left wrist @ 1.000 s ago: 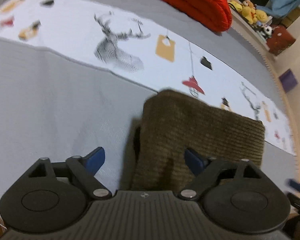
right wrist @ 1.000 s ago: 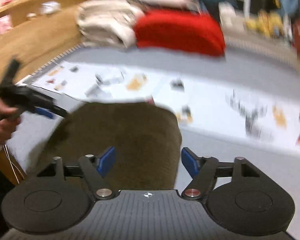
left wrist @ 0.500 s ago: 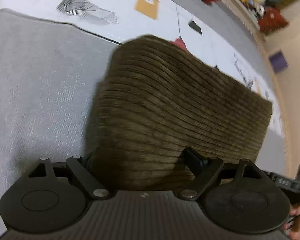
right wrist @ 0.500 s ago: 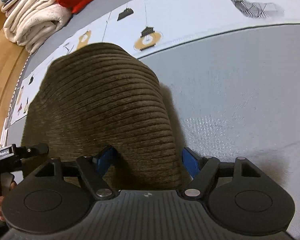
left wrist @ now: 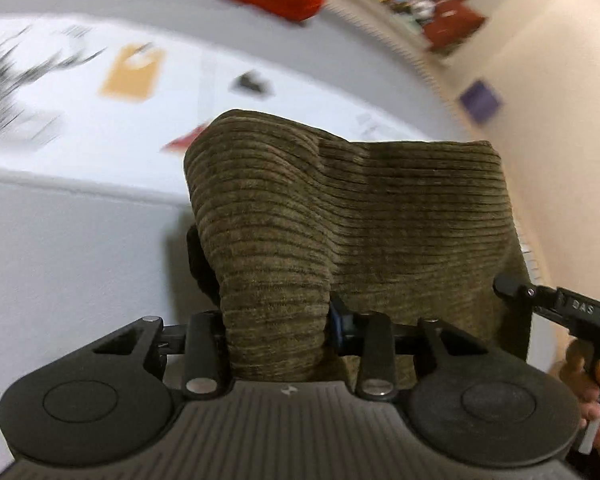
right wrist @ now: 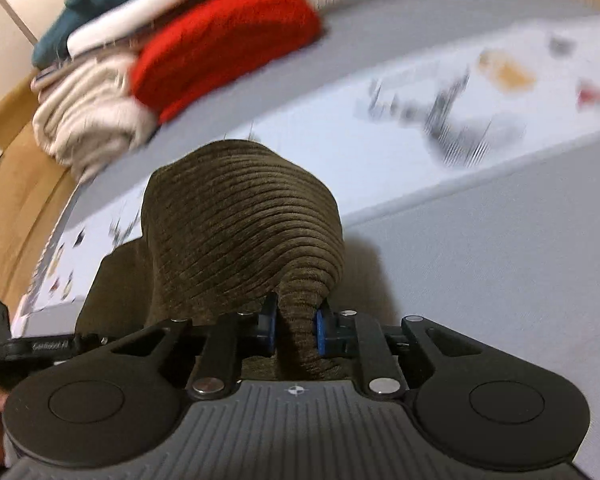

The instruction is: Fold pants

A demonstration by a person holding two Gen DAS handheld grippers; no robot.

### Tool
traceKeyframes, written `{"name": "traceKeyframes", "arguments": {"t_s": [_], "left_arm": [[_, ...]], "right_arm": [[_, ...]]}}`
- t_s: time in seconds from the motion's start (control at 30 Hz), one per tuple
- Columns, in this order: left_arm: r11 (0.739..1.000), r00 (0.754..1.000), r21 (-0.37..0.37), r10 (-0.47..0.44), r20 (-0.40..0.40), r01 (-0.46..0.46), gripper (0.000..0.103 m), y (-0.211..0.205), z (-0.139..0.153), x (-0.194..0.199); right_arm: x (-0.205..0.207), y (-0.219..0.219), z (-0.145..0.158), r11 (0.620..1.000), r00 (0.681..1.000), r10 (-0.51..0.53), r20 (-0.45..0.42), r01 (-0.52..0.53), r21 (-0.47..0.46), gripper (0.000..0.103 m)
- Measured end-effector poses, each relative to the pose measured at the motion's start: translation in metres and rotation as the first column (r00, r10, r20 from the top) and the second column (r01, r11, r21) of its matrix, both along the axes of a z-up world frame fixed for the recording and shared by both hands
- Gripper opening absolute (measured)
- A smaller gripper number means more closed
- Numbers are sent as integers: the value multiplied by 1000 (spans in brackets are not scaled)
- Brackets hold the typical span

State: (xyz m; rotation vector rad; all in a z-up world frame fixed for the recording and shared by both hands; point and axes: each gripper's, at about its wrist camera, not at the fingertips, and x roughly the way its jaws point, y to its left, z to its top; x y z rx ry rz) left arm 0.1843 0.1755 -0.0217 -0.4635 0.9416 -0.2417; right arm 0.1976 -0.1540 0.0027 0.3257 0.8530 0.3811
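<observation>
Left tongs (left wrist: pixel 276 330) and right tongs (right wrist: pixel 294 330) angled downward, closing, each pinching a bunched fold of brown corduroy pants (left wrist: pixel 352 216) (ribs clearly visible), lying on grey bed (left wrist: pixel 60 264).

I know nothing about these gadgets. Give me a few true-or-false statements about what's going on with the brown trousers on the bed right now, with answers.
1. Both hand-held grippers have brown corduroy pants between their fingers. True: the left hand-held gripper and the right hand-held gripper are each closing on a bunched edge.
2. The pants lie on a bare wooden floor. False: they lie on a grey bedcover.
3. A red folded item sits beyond the pants. True.
4. The printed sheet covers the pants. False: it lies behind them, on the bed.
5. The right hand-held gripper holds a white towel. False: it pinches the pants.
</observation>
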Motion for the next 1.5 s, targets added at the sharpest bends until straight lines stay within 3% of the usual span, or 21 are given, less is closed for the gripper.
{"name": "traceKeyframes", "arguments": {"t_s": [0.07,0.1,0.17,0.23,0.27,0.3,0.4,0.57,0.63,0.77,0.8,0.93,1.07,1.2,1.33,1.4,1.47,1.5], "left_arm": [[1000,999,-16,-1,41,1,51,-10,6,6],[1000,999,12,12,45,-13,54,-14,7,8],[975,997,208,69,28,-73,58,-22,7,15],[933,991,335,132,22,-132,57,-23,4,18],[924,986,345,162,38,-165,56,-21,7,18],[931,983,314,174,60,-184,56,-18,11,17],[966,984,212,126,128,-151,51,-28,23,11],[965,977,264,-56,207,-1,40,-73,29,16],[948,977,317,-102,186,39,35,-87,23,18],[876,992,468,-126,-12,117,31,-94,-17,30],[870,992,479,-127,-17,119,31,-94,-19,30],[880,992,460,-123,-22,119,31,-93,-20,32],[884,993,455,-120,-6,109,31,-93,-15,35],[893,992,449,-88,94,37,32,-95,6,36],[906,980,422,-55,191,-31,32,-96,22,42],[906,987,423,-50,155,-21,32,-95,15,52],[879,999,476,-51,17,36,36,-96,-8,65],[876,999,481,-42,16,29,36,-95,-10,65]], "right_arm": [[2,-18,13,1000,998,-22,55,23,-17,18],[5,-26,14,999,997,-32,71,34,-32,20],[16,-36,6,989,996,-70,47,75,-127,28],[31,-43,-4,958,993,-116,4,113,-263,34],[34,-49,-5,939,988,-151,15,148,-312,34],[35,-57,-2,931,984,-175,45,180,-317,34],[39,-68,4,947,980,-175,89,193,-259,34],[64,-53,-5,977,990,-94,102,111,-182,34],[69,-43,-6,979,988,-66,137,91,-180,34],[89,-9,-7,973,981,15,196,30,-227,34],[97,-1,-12,969,981,27,194,23,-248,34],[130,22,-39,915,988,12,156,52,-401,33],[158,28,-65,888,995,-44,94,82,-453,31],[174,26,-79,891,994,-97,51,109,-442,28],[171,29,-78,884,994,-76,72,101,-456,28],[166,27,-71,885,992,-86,94,119,-450,29],[157,21,-56,893,987,-112,118,152,-424,31],[151,19,-47,896,984,-123,131,167,-411,31]]}}
